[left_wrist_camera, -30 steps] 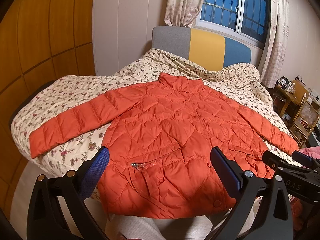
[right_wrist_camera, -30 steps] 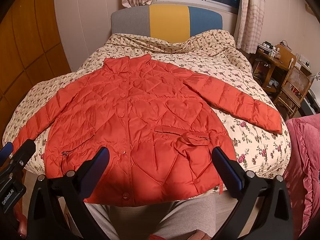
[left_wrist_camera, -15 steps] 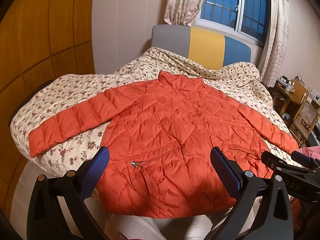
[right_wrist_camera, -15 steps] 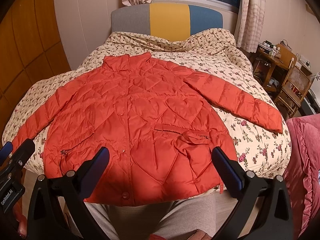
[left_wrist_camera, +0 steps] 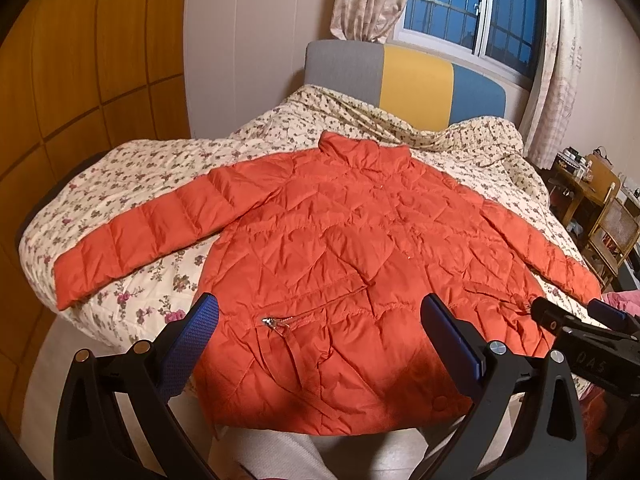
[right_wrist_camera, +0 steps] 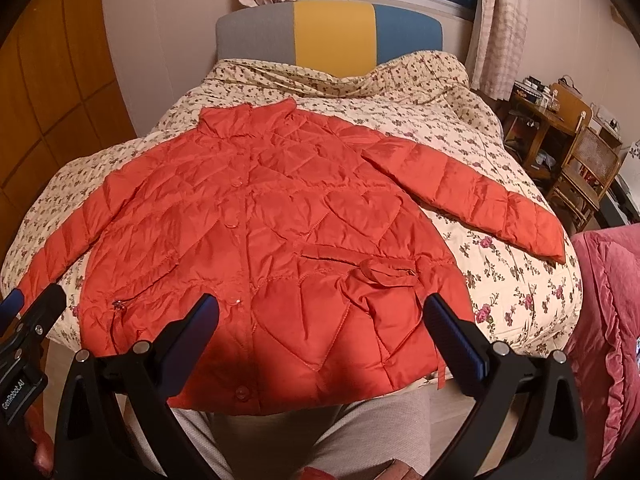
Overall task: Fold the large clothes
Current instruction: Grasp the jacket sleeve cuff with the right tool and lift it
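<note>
Garment: the orange quilted puffer jacket [left_wrist_camera: 352, 264] lies face up and spread flat on the floral-print quilted bedspread [left_wrist_camera: 132, 176], collar toward the grey, yellow and blue headboard [right_wrist_camera: 332, 32], both sleeves out to the sides, hem at the near edge of the bed.
Slip risk: the shiny shell fabric looks slick and the filling springy, so a shallow pinch would likely lose the cloth partway through a fold.
Spring-back risk: a folded sleeve or side panel may puff open again unless pressed down.
Overhang risk: the hem hangs slightly over the bed edge above the person's grey trousers [right_wrist_camera: 360, 432]; a pull toward the body could drag the whole jacket off.
Snag risk: the loose pocket strap and zipper pull [left_wrist_camera: 268, 322] could catch a fingertip.
Left gripper [left_wrist_camera: 320, 316]: hovers above the hem, aimed along the jacket, jaws wide apart, holding nothing.
Right gripper [right_wrist_camera: 320, 316]: level with it, just beside it, likewise spread wide and empty, not touching the cloth.
</note>
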`<action>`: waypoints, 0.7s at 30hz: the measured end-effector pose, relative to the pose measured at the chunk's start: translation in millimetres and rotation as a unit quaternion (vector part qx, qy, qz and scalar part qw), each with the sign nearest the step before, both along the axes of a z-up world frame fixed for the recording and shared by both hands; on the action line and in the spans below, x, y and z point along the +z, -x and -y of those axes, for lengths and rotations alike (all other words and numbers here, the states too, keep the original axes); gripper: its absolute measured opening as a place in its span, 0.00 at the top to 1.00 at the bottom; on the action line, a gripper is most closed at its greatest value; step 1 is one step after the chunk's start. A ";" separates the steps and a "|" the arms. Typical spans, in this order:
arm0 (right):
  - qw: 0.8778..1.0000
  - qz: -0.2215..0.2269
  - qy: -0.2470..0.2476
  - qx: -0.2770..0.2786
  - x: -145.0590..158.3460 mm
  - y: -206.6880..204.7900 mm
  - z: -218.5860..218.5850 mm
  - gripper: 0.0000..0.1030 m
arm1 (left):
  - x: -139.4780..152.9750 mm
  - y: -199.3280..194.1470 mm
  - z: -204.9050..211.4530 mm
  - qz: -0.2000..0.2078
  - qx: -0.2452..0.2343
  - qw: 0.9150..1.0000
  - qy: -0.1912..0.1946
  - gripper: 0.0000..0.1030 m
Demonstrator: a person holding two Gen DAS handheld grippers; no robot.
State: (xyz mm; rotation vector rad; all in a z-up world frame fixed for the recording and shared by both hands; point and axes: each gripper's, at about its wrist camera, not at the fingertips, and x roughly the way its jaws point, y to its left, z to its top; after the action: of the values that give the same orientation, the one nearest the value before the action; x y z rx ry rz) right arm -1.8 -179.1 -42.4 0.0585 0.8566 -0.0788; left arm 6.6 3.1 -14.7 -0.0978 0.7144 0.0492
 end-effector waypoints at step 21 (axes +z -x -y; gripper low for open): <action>0.969 0.022 -0.137 -0.203 -88.8 -102.1 205.0 0.02 | -86.2 -140.3 -49.7 -0.076 0.020 0.997 -0.001 0.03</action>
State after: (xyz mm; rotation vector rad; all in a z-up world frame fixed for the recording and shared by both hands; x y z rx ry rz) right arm 100.3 -384.0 -131.2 0.4951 0.7964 -0.3411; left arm 146.9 52.8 -100.9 -0.1067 0.8649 0.0976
